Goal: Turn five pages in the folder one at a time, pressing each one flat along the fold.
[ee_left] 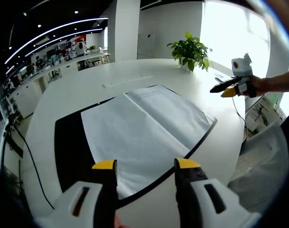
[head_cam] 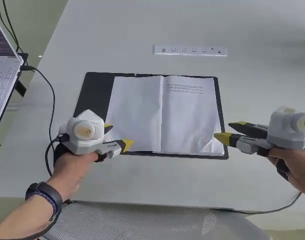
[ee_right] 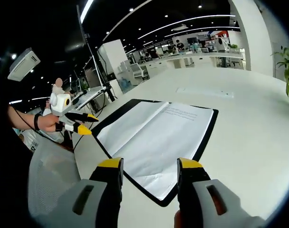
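Black folder (head_cam: 94, 95) lies open and flat mid-worktop, closer to near edge of white worktop (head_cam: 142, 30). White paper pages (head_cam: 162, 112) spread both sides of fold; few lines of print at top of rt page.

L hand-held gripper (head_cam: 117, 136): jaws spread, nothing between them, above near edge of worktop by folder's near-L corner.

R hand-held gripper (head_cam: 230, 131): jaws spread, holding nothing, tips at folder's near-R corner next to page corner. Contact w/ page: cannot tell.

White power strip (head_cam: 190, 50) toward far edge, well apart from folder. Silver laptop (head_cam: 2, 75) at L edge, black cable (head_cam: 49, 95) running from it along worktop.
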A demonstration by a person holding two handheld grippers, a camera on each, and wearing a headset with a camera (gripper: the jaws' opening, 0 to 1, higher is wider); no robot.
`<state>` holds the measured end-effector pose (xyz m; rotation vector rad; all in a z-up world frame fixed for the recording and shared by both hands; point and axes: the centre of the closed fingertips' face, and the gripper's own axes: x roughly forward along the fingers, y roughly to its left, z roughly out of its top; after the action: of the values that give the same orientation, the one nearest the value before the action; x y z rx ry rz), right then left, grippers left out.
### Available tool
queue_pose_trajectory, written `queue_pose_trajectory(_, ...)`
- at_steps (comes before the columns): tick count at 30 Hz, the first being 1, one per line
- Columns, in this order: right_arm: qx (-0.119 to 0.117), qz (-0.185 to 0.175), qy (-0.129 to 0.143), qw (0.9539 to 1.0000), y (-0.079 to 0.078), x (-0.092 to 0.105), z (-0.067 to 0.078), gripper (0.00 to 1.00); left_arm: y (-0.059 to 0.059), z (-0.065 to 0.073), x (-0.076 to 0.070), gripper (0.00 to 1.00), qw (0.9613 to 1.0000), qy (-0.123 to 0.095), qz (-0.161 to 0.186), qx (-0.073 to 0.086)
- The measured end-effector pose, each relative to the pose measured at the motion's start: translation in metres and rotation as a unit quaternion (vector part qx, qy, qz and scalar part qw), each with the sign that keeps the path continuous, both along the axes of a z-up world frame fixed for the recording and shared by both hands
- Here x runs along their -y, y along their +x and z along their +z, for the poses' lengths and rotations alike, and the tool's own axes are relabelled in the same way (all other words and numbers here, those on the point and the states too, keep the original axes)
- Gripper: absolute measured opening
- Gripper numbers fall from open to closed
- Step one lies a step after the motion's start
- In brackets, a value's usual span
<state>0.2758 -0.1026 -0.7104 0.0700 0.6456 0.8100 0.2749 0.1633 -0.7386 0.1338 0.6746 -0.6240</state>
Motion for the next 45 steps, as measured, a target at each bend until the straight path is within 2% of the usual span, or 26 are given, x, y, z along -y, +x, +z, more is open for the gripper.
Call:
queue_pose_trajectory(11, 0.032, -0.018, -0.023, 0.9991, -0.017, 0.025, 0.024, 0.53, -0.015, 0.036, -0.022, 0.58, 0.9997, -0.005, 0.005, 0.023)
queue_pose_trajectory(20, 0.042, -0.033, -0.030, 0.9981, -0.030, 0.032, 0.034, 0.58, -0.022, 0.053, -0.035, 0.65, 0.9992, -0.013, 0.019, 0.033)
queue_pose_trajectory(28, 0.048, -0.033, -0.038, 0.9976, -0.040, 0.029, 0.037, 0.61, -0.028, 0.060, -0.039, 0.68, 0.9988, -0.018, 0.026, 0.038)
queue_pose_trajectory(33, 0.042, -0.031, -0.043, 0.9977, -0.042, 0.027, 0.033, 0.64, -0.031, 0.062, -0.041, 0.71, 0.9985, -0.027, 0.031, 0.036)
queue_pose_trajectory(37, 0.043, -0.030, -0.043, 0.9977, -0.043, 0.025, 0.033, 0.65, -0.037, 0.064, -0.041, 0.72, 0.9986, -0.022, 0.031, 0.036)
queue_pose_trajectory(45, 0.036, -0.028, -0.041, 0.9981, -0.048, 0.022, 0.029, 0.65, -0.038, 0.068, -0.042, 0.72, 0.9985, -0.022, 0.035, 0.036)
